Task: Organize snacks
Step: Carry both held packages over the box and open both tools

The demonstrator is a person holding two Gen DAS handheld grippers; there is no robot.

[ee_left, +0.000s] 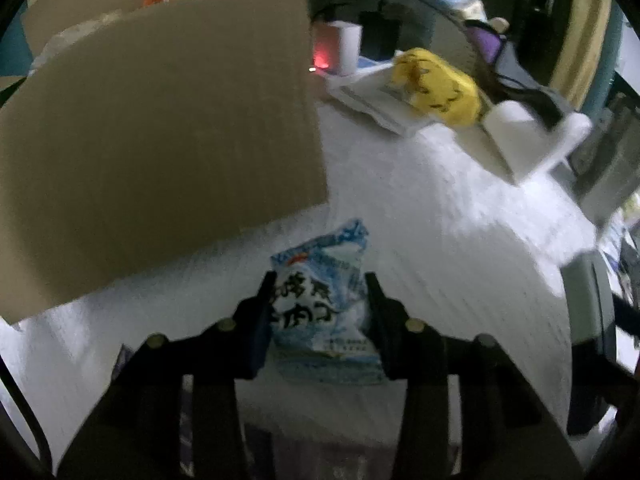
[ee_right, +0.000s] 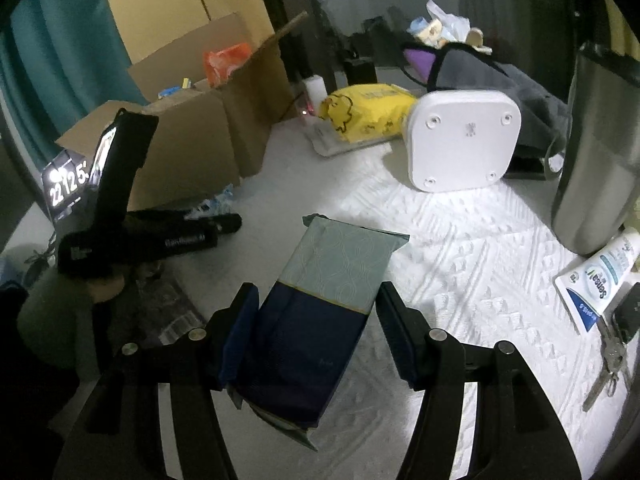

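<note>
Already in the box: an orange snack bag (ee_right: 226, 62) stands up out of the open cardboard box (ee_right: 188, 136), with small blue and yellow packets beside it; this part looks done.
Left gripper (ee_left: 320, 300): clenched on a pale blue snack packet (ee_left: 324, 304), pads pressed to both its sides, just beside the box wall and low over the cloth.
Right gripper (ee_right: 316, 320): grasping a blue-and-teal pouch (ee_right: 320, 312), its far end over the cloth.
Left to do: by the look of it, both held packs need a place in the box; the task seems midway.
Surface: a white embossed cloth (ee_right: 460, 260) covers the table, crowded at the far edge.
Room: a yellow wet-wipes pack (ee_right: 368, 112), an upturned white appliance (ee_right: 464, 140), a steel tumbler (ee_right: 600, 152), a tube (ee_right: 600, 276) and keys (ee_right: 612, 352); teal curtain (ee_right: 60, 40) behind; dim light.
</note>
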